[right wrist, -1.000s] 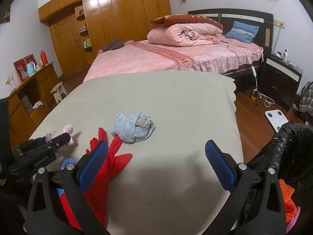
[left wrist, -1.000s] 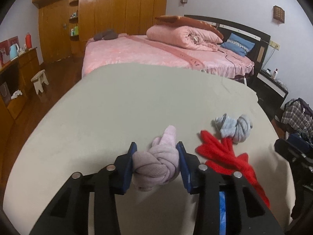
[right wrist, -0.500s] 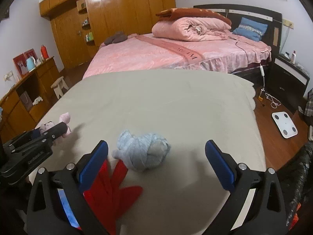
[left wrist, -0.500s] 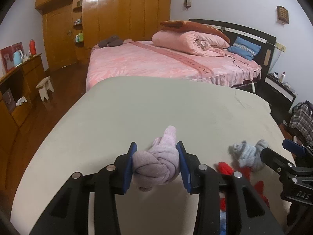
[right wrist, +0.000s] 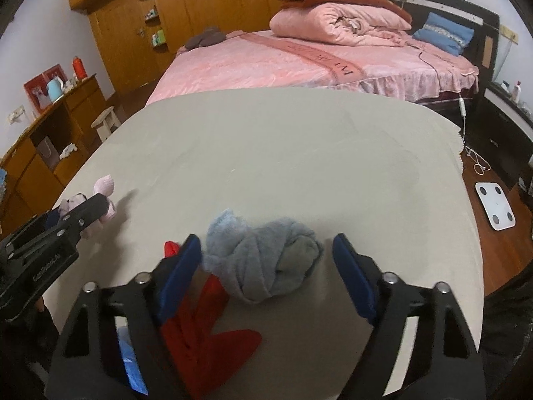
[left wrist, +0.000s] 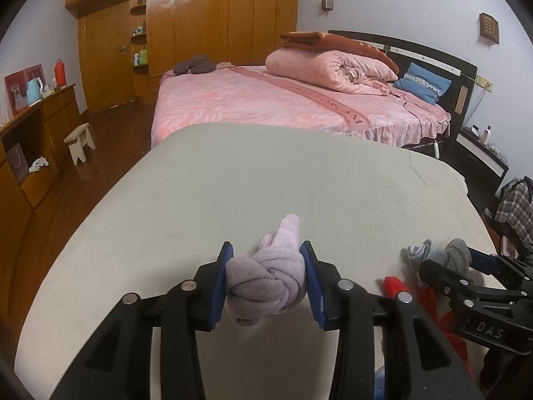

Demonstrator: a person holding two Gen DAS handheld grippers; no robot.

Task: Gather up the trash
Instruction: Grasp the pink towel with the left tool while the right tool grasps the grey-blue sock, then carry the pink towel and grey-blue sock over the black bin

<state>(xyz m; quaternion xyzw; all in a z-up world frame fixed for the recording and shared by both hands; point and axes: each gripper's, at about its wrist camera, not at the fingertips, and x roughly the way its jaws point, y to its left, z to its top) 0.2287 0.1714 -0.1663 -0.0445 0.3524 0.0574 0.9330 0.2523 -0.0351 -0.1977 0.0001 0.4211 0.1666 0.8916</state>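
Observation:
My left gripper point(left wrist: 266, 275) is shut on a knotted pale-pink sock point(left wrist: 266, 283) and holds it above the beige table point(left wrist: 266, 173); it also shows at the left of the right wrist view point(right wrist: 83, 213). My right gripper point(right wrist: 266, 263) is open, with its blue pads on either side of a knotted grey-blue sock point(right wrist: 263, 260) that lies on the table. That sock shows in the left wrist view point(left wrist: 439, 255) too. A red glove point(right wrist: 206, 330) lies flat under my right gripper's left finger.
A blue item point(right wrist: 131, 363) lies at the table's near edge beside the glove. A pink bed point(left wrist: 286, 100) stands beyond the table. A black bag point(right wrist: 509, 343) sits at the right. A white scale point(right wrist: 494, 205) lies on the floor.
My right gripper has moved forward and down around the grey-blue sock, its jaws narrowing. My left gripper still holds the pink sock and has turned slightly left.

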